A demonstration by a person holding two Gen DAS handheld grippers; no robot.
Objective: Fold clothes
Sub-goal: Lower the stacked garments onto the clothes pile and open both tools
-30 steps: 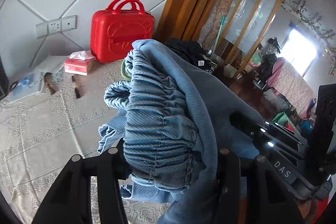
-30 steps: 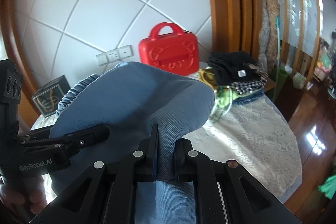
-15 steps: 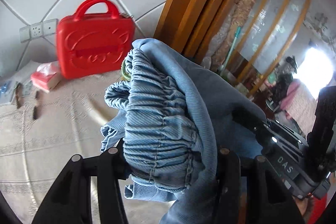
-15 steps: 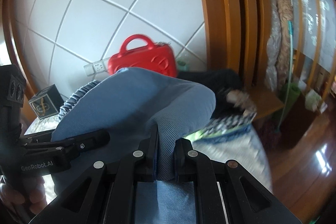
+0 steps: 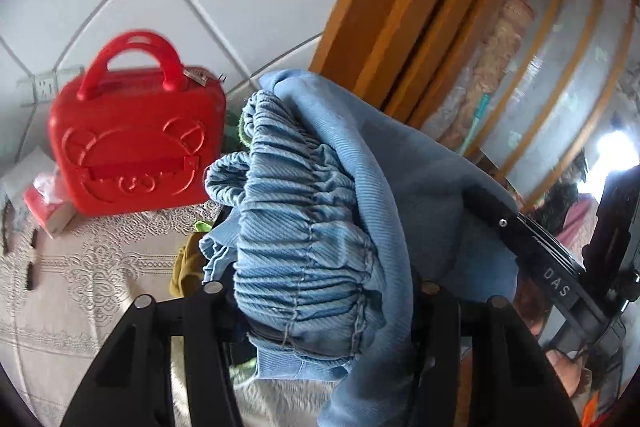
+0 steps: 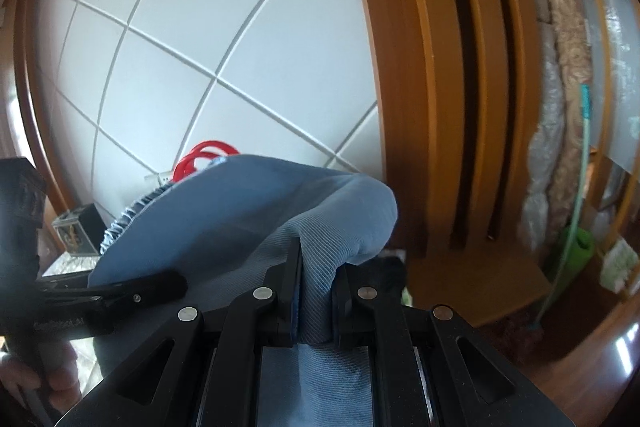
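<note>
Denim fills the left wrist view: the folded blue garment (image 5: 320, 227), with its gathered elastic waistband facing the camera, sits bundled between the two fingers of the left hand-held gripper (image 5: 320, 291). Its jaws have just been opening a little, yet the thick bundle is wedged between them and the pads appear to press on it from both sides. Below and to the left lies the lace-covered table (image 5: 80, 287), with a red case (image 5: 136, 143) standing at its back and what looks like more clothing, dark, yellow and green, directly under the bundle. The right hand-held gripper (image 5: 520, 227) shows at the right edge, reaching into the same cloth.

From the right wrist view, that gripper is nearly closed, pinching a narrow ridge of the smooth blue fabric (image 6: 316, 299) between its pads. The garment bulges up and away to the left, towards the left tool (image 6: 120, 295). So the bundle spans both grippers, lifted clear of the table, which lies below and to the left; setting it down would seem to mean lowering both hands together.
</note>
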